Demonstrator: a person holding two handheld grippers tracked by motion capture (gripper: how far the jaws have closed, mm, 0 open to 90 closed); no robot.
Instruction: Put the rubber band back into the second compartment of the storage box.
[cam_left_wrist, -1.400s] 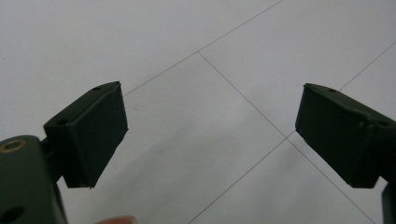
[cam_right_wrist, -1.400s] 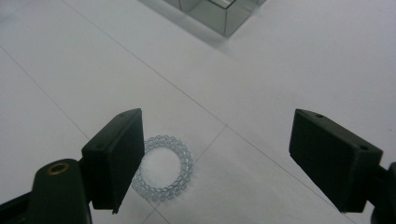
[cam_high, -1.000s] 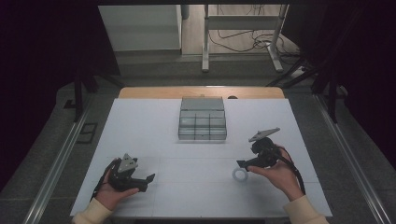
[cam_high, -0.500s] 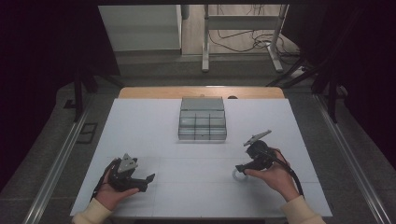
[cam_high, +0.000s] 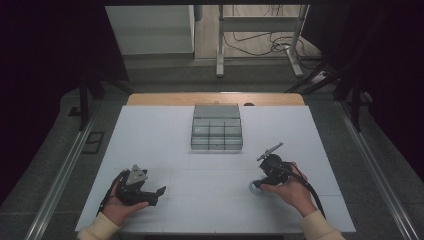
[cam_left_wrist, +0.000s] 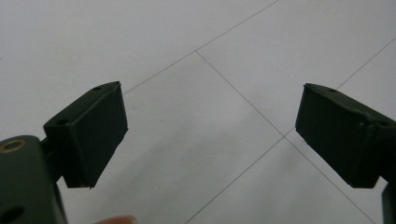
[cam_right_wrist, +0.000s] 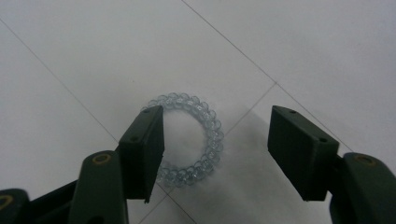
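A ring of clear beads, a bracelet (cam_right_wrist: 189, 140), lies flat on the white table (cam_high: 210, 165). My right gripper (cam_right_wrist: 215, 149) hangs open just above it, one jaw over the ring's left part and the other off to the ring's right. In the high view the bracelet (cam_high: 254, 187) peeks out at the front right under the right gripper (cam_high: 262, 181), held by a hand. My left gripper (cam_high: 152, 195) rests at the front left in the other hand. Its jaws stand wide open in the left gripper view (cam_left_wrist: 210, 135), with only bare table between them.
A grey organiser box (cam_high: 217, 128) with several small compartments stands at the middle back of the table. A wooden strip (cam_high: 215, 98) runs along the far edge. Dark floor and metal rails flank both sides.
The right gripper has moved down and toward the person, tipping over the bracelet until its jaws straddle part of the ring. The left gripper has stayed put.
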